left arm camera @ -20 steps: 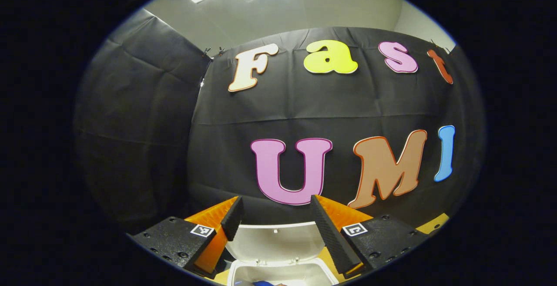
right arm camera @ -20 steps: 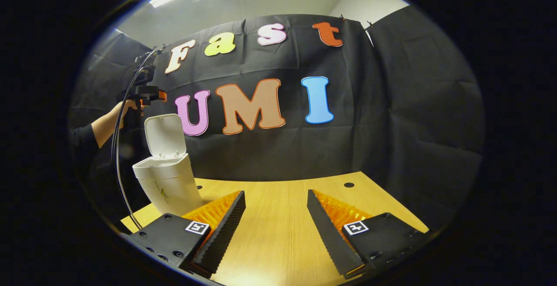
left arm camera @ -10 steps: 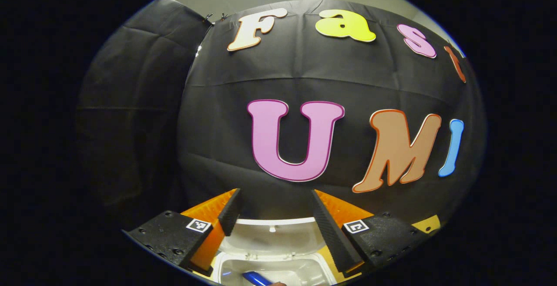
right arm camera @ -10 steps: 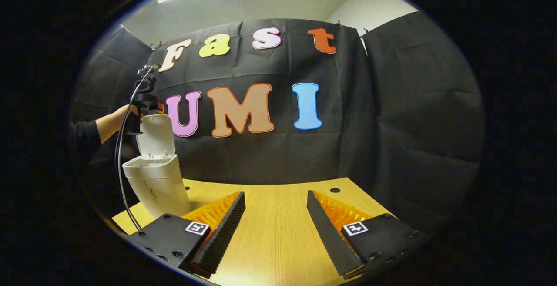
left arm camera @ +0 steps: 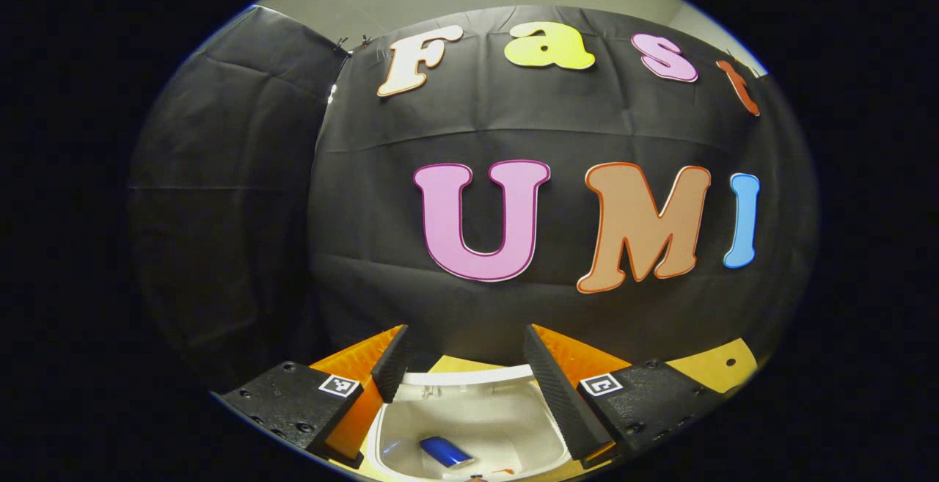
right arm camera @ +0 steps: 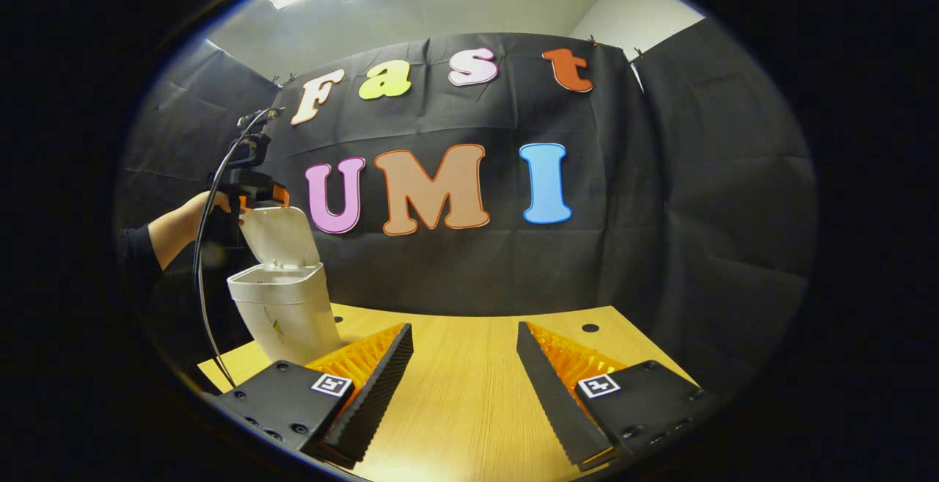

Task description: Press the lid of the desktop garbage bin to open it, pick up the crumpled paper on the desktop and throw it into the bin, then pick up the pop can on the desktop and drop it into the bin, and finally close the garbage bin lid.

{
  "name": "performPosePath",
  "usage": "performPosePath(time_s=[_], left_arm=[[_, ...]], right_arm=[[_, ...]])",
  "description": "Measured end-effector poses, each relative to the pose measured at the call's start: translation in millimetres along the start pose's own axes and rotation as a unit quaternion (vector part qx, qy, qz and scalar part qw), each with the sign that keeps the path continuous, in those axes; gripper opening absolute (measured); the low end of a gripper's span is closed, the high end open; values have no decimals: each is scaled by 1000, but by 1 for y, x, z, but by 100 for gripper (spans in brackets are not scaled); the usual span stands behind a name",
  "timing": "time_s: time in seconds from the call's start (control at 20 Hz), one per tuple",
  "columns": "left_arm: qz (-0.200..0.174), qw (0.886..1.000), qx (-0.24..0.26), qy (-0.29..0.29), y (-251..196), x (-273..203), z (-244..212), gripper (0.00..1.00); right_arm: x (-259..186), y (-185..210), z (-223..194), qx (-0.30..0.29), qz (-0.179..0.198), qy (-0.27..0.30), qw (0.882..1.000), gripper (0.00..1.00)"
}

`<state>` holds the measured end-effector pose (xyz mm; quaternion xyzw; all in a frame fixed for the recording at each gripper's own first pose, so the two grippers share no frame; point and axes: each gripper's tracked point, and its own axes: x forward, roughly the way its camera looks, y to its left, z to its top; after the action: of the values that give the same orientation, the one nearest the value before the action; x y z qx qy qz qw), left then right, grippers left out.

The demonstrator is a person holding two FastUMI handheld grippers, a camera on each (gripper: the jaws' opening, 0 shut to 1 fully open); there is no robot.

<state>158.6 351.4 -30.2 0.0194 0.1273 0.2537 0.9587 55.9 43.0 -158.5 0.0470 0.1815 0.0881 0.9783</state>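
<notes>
The white desktop bin [right arm camera: 285,317] stands at the table's left side, its lid [right arm camera: 282,236] raised and tilted over the mouth. My left gripper [right arm camera: 253,190], held by a hand [right arm camera: 192,212], sits at the lid's top edge. In the left gripper view, the left gripper [left arm camera: 463,335] is open. The bin's white inside [left arm camera: 477,423] lies below and between its fingers, with a blue pop can [left arm camera: 446,453] lying in it. My right gripper [right arm camera: 464,329] hovers open over the wooden table [right arm camera: 469,401], nothing between its fingers.
A black cable [right arm camera: 199,284] hangs from the left gripper down past the bin. The tabletop has a small round hole [right arm camera: 590,328] near its far right. The booth's black cloth wall rises close behind the table.
The left gripper dropped closer to the bin, so the can inside shows more. The lid leans further over the mouth than a second ago. The right gripper has hardly moved.
</notes>
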Motion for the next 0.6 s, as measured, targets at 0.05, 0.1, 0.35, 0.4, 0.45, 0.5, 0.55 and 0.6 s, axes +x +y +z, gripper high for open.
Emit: performPosePath(time_s=[0.05,0.1,0.35,0.4,0.45,0.5,0.55,0.6], left_arm=[[1,1000,2,-1,0,-7,-5,93],[2,1000,2,1,-1,-13,-15,93],[6,1000,-10,9,-3,-34,-51,92],[7,1000,-13,10,-4,-37,-58,92],[8,1000,-16,13,-5,-40,-66,92],[9,1000,-15,18,-5,-43,-76,92],[11,1000,-11,23,-5,-45,-83,92],[11,1000,-7,28,-6,-46,-93,91]], right_arm=[[0,0,-1,-3,5,4,1000,100],[-2,1,-2,-5,9,9,1000,96],[-3,0,-8,-24,20,29,999,100],[-4,-1,-8,-28,20,29,999,96],[-3,-3,-6,-31,17,27,999,96],[-2,-3,-5,-29,16,25,999,96],[-2,-1,-5,-27,18,27,999,96],[-3,0,-7,-25,19,29,999,96]])
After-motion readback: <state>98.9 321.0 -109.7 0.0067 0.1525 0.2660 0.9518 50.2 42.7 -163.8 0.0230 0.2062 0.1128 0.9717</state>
